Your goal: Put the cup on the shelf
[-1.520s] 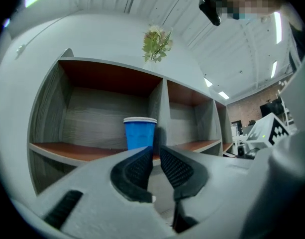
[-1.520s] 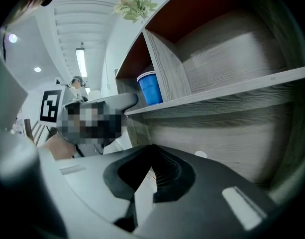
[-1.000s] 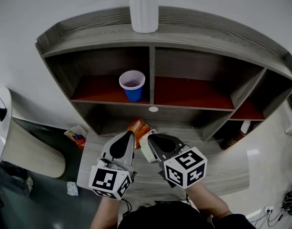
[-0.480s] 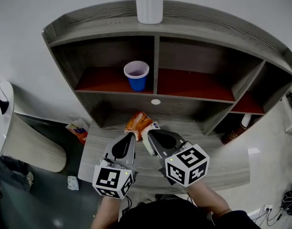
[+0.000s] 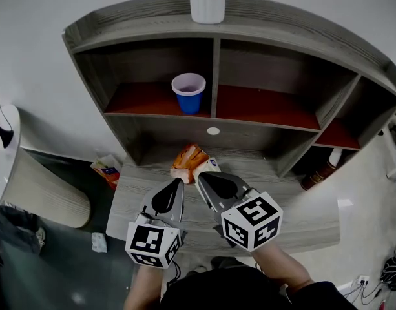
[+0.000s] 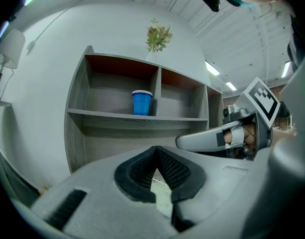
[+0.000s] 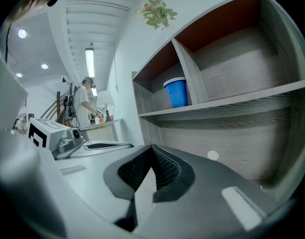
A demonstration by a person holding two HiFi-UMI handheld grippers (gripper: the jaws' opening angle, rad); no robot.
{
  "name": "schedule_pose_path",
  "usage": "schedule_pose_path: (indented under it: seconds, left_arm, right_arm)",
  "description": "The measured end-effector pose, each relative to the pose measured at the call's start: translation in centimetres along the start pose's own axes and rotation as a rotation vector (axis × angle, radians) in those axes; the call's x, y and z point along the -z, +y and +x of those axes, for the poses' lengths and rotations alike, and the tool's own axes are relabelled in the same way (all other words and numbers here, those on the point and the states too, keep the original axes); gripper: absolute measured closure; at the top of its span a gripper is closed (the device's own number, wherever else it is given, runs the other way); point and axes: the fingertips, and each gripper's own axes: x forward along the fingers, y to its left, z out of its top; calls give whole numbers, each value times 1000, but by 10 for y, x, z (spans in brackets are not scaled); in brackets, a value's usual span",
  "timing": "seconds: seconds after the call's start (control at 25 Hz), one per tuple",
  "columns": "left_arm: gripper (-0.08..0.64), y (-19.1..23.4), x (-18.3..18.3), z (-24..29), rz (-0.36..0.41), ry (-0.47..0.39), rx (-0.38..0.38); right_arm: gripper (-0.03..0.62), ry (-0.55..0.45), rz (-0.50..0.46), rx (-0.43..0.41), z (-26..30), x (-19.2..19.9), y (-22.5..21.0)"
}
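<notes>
Blue cup (image 5: pixel 188 93) upright in the shelf (image 5: pixel 269 108), left compartment, just beside its divider. Left gripper (image 5: pixel 177 182) and right gripper (image 5: pixel 199 175) both closed, empty, below shelf.

A white wall (image 5: pixel 36 37) backs the grey wooden shelf (image 5: pixel 146 28), whose compartments have red-brown bottoms. In the head view the floor (image 5: pixel 62 263) looks dark grey at eight o'clock and pale and glossy at three o'clock. The grey wood-grain surface (image 5: pixel 301 228) stands in front of the shelf, below centre. In the right gripper view a ceiling strip light (image 7: pixel 89 61) glows at eleven o'clock
</notes>
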Motion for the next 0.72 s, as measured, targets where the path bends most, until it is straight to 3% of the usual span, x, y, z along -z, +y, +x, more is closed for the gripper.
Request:
schedule_pose_path:
  seconds: [0.72]
  left_arm:
    - [565,-9,4,-10,14,11,12]
  right_arm:
    - [595,5,-3,42,-16,9,1]
